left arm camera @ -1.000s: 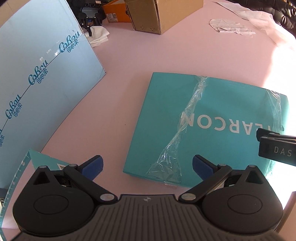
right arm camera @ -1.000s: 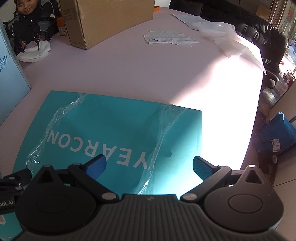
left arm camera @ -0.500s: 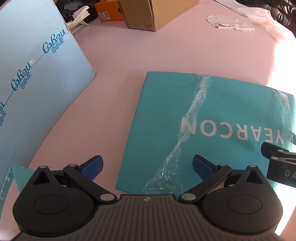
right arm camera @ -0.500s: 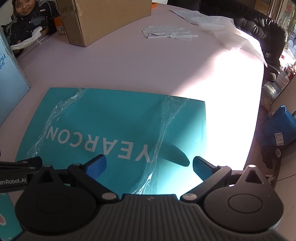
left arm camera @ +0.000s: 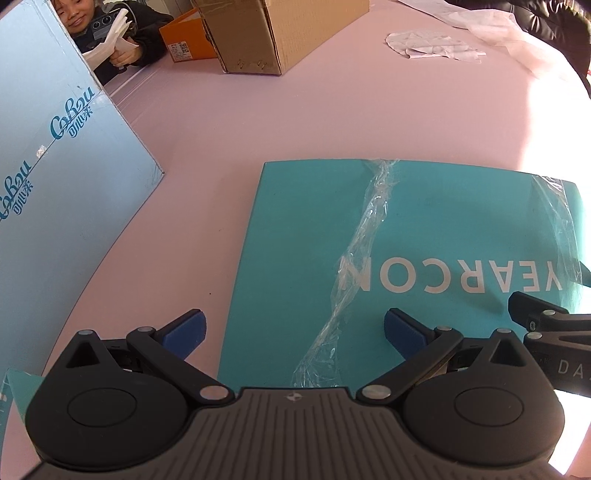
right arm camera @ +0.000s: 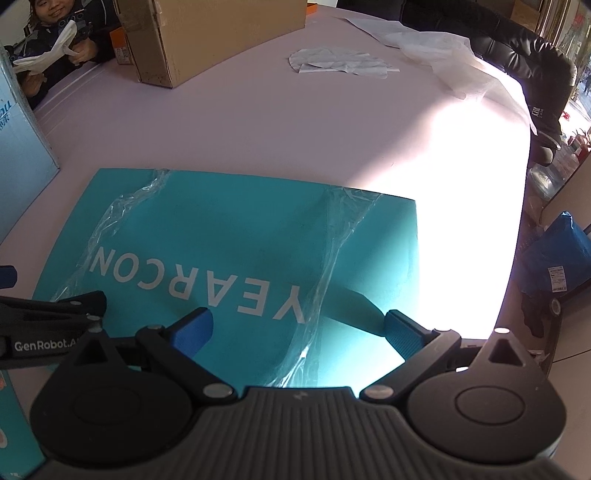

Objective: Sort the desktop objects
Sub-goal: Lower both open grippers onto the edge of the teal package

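Note:
A flat teal box [left arm camera: 424, 236] printed YEARCON lies on the pale pink table, with strips of loose clear film [left arm camera: 365, 240] across its lid. My left gripper [left arm camera: 293, 328] hovers open over the box's near left corner, nothing between its blue pads. In the right wrist view the same teal box [right arm camera: 229, 236] fills the middle. My right gripper [right arm camera: 299, 326] is open above the box's near right part, also holding nothing. Each gripper shows at the edge of the other's view.
A tall light-blue carton [left arm camera: 55, 184] stands at the left. A brown cardboard box [left arm camera: 280, 33] and an orange box [left arm camera: 188, 40] sit at the back, with white paper sheets [right arm camera: 340, 61] at the back right. A person holding white cloth sits beyond the table. Sun glare washes out the table's right edge.
Both grippers have drawn back toward me and a little left, so the teal box sits further right in the left view. Both stay open. The person has picked up the white cloth.

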The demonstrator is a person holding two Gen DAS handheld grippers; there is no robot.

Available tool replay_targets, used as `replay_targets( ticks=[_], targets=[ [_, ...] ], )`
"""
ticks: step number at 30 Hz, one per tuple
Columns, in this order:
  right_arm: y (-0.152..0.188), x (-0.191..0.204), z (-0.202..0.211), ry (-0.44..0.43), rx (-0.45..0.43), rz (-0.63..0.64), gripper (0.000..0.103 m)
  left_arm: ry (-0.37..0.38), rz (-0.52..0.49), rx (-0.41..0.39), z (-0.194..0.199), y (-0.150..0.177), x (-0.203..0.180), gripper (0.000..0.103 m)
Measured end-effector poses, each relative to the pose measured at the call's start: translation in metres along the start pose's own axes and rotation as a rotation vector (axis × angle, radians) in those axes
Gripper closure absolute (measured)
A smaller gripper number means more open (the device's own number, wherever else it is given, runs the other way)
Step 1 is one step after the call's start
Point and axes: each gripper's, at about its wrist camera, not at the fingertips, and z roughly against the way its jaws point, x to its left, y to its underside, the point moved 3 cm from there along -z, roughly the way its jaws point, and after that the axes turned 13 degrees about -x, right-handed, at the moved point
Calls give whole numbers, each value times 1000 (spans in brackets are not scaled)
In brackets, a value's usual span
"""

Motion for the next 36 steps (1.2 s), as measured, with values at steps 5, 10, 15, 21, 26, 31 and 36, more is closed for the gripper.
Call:
replay_targets(
  ticks=[5, 10, 15, 21, 26, 31, 36],
  targets=[
    [-3, 3, -2, -2, 6, -8, 3, 36, 39, 33, -7, -4, 3, 0],
    [-10, 2, -4, -18, 10, -48, 7, 83, 94, 64, -15, -8, 6, 0],
    [-14, 2, -3, -24, -12, -60, 23, 102, 93, 65, -20, -12, 0, 0],
    [-14, -1, -2, -34, -17, -96, 24, 125, 108, 67, -25, -12, -3, 0],
    [-17, 0, -2, -9, -11, -121, 24, 102, 128, 48, -26, -11, 0, 0],
    [-23, 2, -6, 10, 32, -157, 24, 108, 142, 57, -27, -10, 3, 0],
    [-23, -4, -1, -2, 45, -192, 25, 112, 149, 71, -28, -10, 4, 0]
  ],
)
